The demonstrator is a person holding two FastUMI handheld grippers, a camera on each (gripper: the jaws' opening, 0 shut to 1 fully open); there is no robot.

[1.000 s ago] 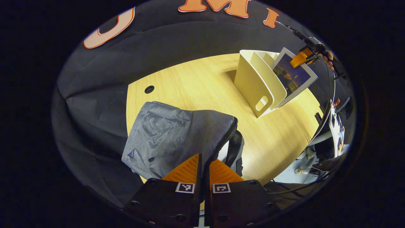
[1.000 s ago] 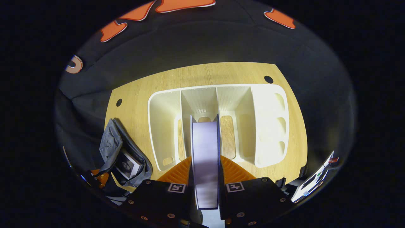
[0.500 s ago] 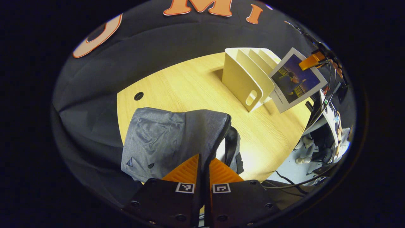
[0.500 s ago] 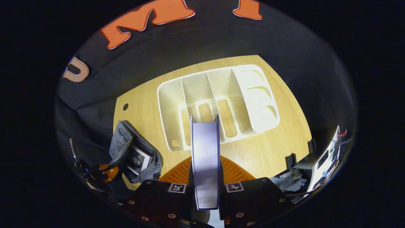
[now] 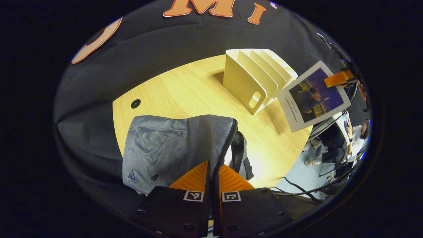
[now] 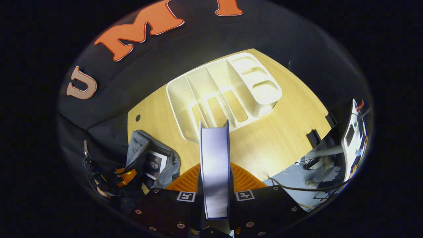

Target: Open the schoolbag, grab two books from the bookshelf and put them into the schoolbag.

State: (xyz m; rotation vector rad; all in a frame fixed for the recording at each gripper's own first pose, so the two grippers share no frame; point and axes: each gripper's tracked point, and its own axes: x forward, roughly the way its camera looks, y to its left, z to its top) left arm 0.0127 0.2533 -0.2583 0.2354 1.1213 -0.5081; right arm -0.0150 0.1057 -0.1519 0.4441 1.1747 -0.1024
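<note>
The right tongs (image 6: 214, 180) are pinching a book (image 6: 214, 168) low in the middle of the right gripper view, above the worktop (image 6: 284, 129). The left tongs (image 5: 212, 177) are pinching the grey schoolbag's (image 5: 172, 142) open edge. Another book (image 6: 154, 164) is sitting inside the schoolbag. The white bookshelf (image 5: 254, 79) is standing at the upper right.

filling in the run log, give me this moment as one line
stage: second book carry | left gripper: shut on schoolbag flap | right gripper: shut on book, above table | bookshelf: empty
</note>
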